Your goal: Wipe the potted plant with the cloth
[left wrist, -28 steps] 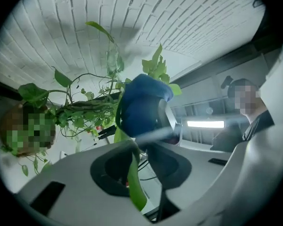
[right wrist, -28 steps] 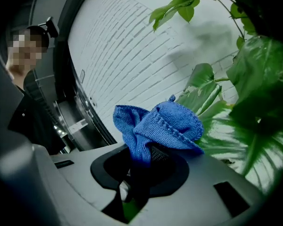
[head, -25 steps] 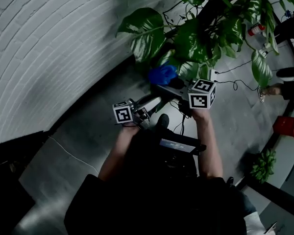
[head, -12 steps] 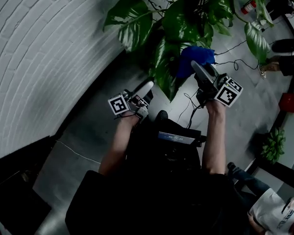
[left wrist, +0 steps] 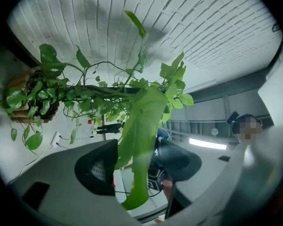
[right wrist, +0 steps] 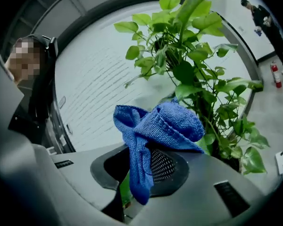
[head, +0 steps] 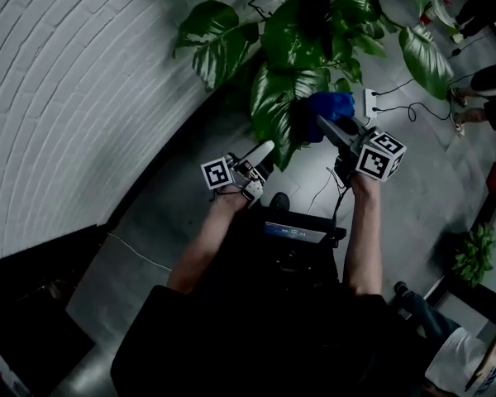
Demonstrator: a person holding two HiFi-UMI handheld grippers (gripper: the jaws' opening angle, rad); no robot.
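Observation:
The potted plant (head: 314,31) stands by the wall, with broad green leaves; its brown pot (left wrist: 21,95) shows in the left gripper view. One long leaf (left wrist: 139,140) hangs down between the jaws of my left gripper (left wrist: 137,173). Those jaws have just been opening and stand apart around the leaf. In the head view the left gripper (head: 263,150) sits just under a large drooping leaf (head: 274,110). My right gripper (right wrist: 139,166) is shut on a blue cloth (right wrist: 155,126), which bunches above the jaws. It holds the blue cloth (head: 331,106) up beside the foliage, right of the left gripper.
A white brick wall (head: 74,89) curves along the left. A white power strip (head: 370,102) with black cables lies on the grey floor right of the plant. Other people's legs (head: 484,81) are at the far right, and a small plant (head: 473,253) stands lower right.
The right gripper has carried the blue cloth up and to the right, from in front of the plant to its side. The left gripper has shifted in under the drooping leaf.

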